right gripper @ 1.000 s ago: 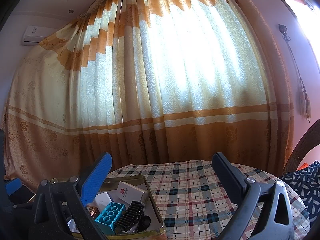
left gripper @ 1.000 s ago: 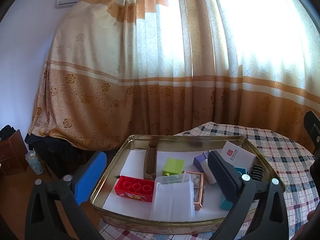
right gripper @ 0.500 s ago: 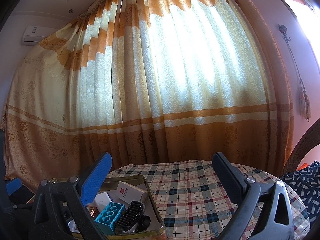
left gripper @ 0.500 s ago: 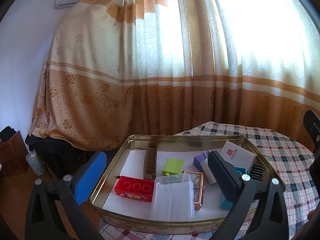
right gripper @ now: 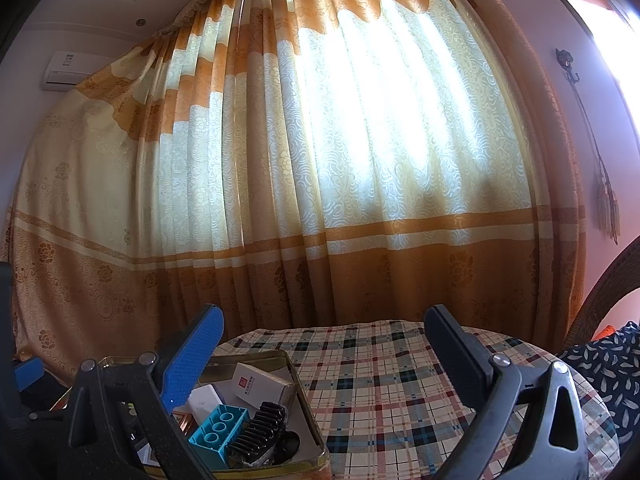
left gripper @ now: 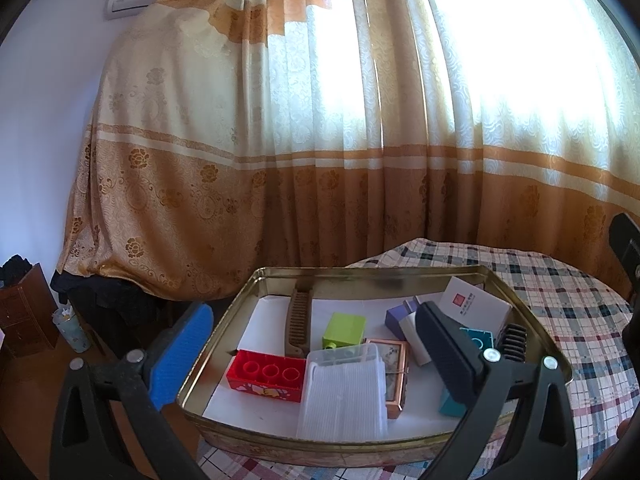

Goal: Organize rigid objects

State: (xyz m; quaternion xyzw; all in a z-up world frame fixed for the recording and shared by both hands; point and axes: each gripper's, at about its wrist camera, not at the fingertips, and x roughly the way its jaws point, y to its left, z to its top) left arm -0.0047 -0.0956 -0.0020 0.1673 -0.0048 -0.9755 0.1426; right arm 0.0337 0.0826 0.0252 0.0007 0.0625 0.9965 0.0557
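**Two spread grippers over a filled tin**

Two grippers hang with fingers wide apart, holding nothing. The left gripper (left gripper: 312, 344) sits above the near edge of a gold metal tin (left gripper: 240, 300) on a round table with a plaid cloth (left gripper: 560, 292). Inside the tin, on a white liner, a red building block (left gripper: 266, 374) lies near the left, with a clear ribbed plastic box (left gripper: 344, 396) just to its right. That box overlaps a copper-framed picture (left gripper: 394, 376). Farther back stand a brown comb (left gripper: 299, 320) and a lime green block (left gripper: 345, 330). Toward the right lie a purple box (left gripper: 398, 318), a white card box with a red mark (left gripper: 476, 308), a teal block (right gripper: 218, 428) and a black toothed clip (right gripper: 260, 428).

The right gripper (right gripper: 322, 340) is over the bare cloth right of the tin; its blue-padded finger crosses the tin's near corner in that view. A gold patterned curtain (right gripper: 360, 160) fills the far side.
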